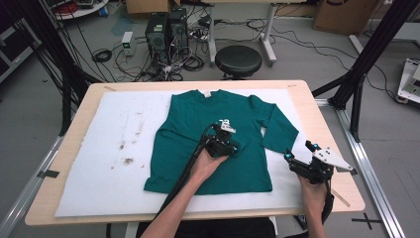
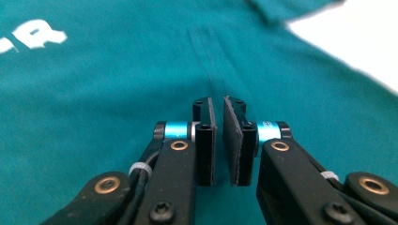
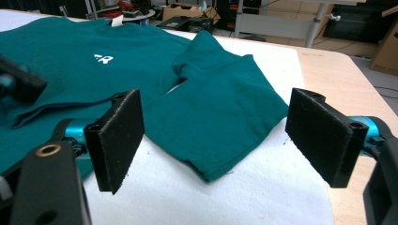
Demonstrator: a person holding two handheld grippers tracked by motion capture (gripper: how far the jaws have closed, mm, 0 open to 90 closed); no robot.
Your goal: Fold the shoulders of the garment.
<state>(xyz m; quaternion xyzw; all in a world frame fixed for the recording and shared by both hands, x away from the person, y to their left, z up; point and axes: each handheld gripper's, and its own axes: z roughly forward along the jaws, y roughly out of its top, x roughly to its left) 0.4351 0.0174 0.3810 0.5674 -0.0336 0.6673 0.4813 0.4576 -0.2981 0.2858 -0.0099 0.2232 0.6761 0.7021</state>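
The left hand-held gripper (image 1: pixel 227 133) sits low over the middle of the green shirt (image 1: pixel 188 144), its jaws nearly together with only a thin gap between the pads (image 2: pixel 208 136). No cloth is caught between them; the fabric lies just beyond the tips. The right hand-held gripper (image 1: pixel 297 161) hovers near the front right corner of the surface (image 1: pixel 89 106), jaws spread wide and holding nothing, pointed at the cuff end of the shirt's sleeve (image 3: pixel 225 117).

The shirt lies flat, chest up, on a white mat (image 1: pixel 114 173) that covers most of the surface, collar at the far side and hem toward the person. Small white lettering (image 3: pixel 103 58) marks its chest. The sleeve on the right is folded across and angles down toward the right hand-held gripper. A few brown stains (image 1: pixel 128 161) mark the mat well to the left of the shirt.

Beyond the far edge, a black stool (image 1: pixel 238 60) stands on the floor.
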